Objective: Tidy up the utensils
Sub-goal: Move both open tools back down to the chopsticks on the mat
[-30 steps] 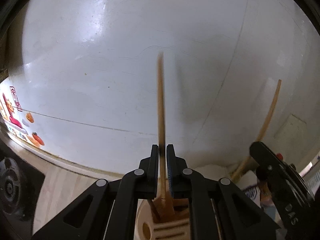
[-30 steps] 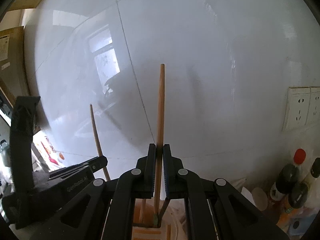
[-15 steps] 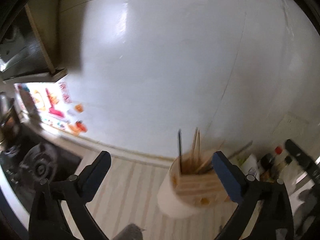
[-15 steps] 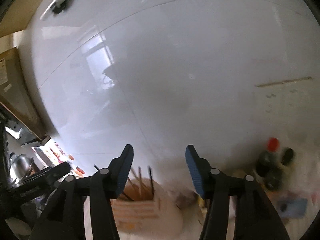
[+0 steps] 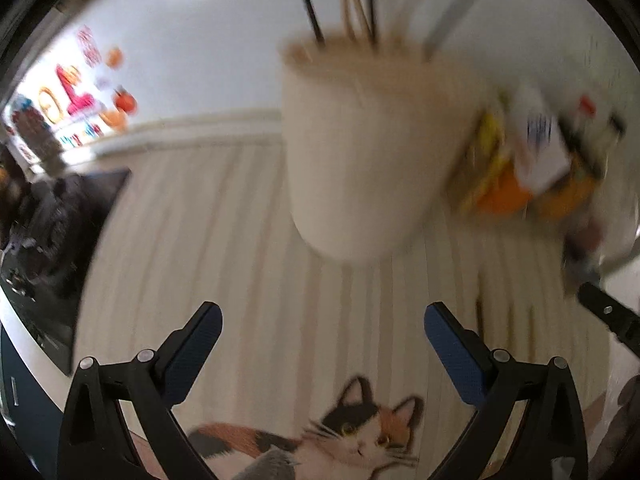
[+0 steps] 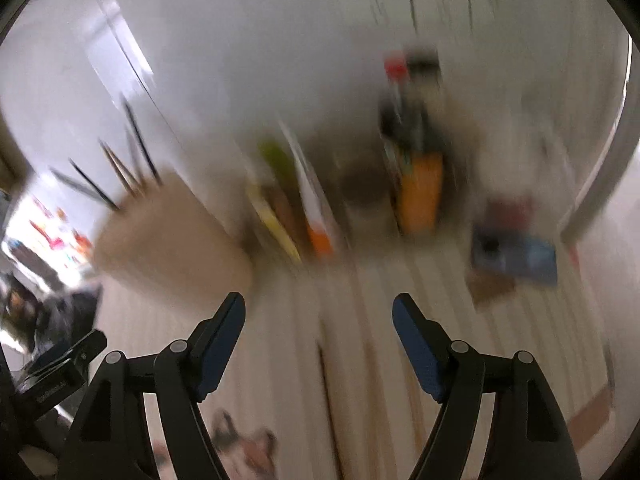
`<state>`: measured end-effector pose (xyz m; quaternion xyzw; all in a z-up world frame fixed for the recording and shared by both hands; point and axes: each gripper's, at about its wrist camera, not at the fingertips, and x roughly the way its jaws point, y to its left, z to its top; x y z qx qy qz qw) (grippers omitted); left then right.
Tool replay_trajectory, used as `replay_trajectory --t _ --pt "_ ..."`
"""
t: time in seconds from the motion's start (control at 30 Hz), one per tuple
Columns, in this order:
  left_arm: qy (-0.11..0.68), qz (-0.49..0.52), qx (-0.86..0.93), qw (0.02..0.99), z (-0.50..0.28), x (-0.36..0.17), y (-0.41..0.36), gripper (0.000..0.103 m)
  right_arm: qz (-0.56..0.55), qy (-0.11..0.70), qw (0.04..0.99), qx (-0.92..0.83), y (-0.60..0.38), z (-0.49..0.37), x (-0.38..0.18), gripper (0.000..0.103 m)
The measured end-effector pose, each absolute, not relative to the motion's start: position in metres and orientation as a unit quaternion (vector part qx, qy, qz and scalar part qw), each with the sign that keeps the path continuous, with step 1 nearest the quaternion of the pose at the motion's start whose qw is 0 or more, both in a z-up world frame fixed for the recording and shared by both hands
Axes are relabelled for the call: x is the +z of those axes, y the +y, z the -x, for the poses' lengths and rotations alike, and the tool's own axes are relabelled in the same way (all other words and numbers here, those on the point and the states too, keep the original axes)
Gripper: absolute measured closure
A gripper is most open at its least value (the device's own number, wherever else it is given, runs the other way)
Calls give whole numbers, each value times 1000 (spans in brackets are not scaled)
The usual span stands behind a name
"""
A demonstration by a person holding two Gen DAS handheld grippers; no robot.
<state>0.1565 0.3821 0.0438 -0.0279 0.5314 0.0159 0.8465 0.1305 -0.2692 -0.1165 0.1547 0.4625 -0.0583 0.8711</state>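
Both hand-held grippers [image 5: 322,330] [image 6: 319,318] released chopsticks; holder [image 5: 360,152] stands beyond.

Both tongs, the left tongs [image 5: 322,322] and the right tongs [image 6: 318,312], are showing black triangular frames, silver screws and blue ribbed pads.

Left tongs [image 5: 322,330] wide, empty; right tongs [image 6: 319,320] seemingly opening.

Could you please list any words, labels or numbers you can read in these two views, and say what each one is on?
No text can be read; both views are motion-blurred.
Colourful wall sticker: print too blurred to read.
White packet: blue print too blurred to read.
Blue packet: markings too blurred to read.
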Motion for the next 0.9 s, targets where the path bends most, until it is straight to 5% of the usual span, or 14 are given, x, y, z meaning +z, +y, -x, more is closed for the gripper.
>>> replay_trajectory --t 0.4,0.53,0.9 --pt "617 -21 29 786 -147 -40 352 0 -181 614 768 -8 -266 -118 -264 58" --pt "622 -19 43 781 -147 -48 360 0 -165 638 752 10 -247 -125 -281 97" --pt "624 -31 18 780 -147 -51 329 0 -184 646 740 -18 -279 -110 -291 103"
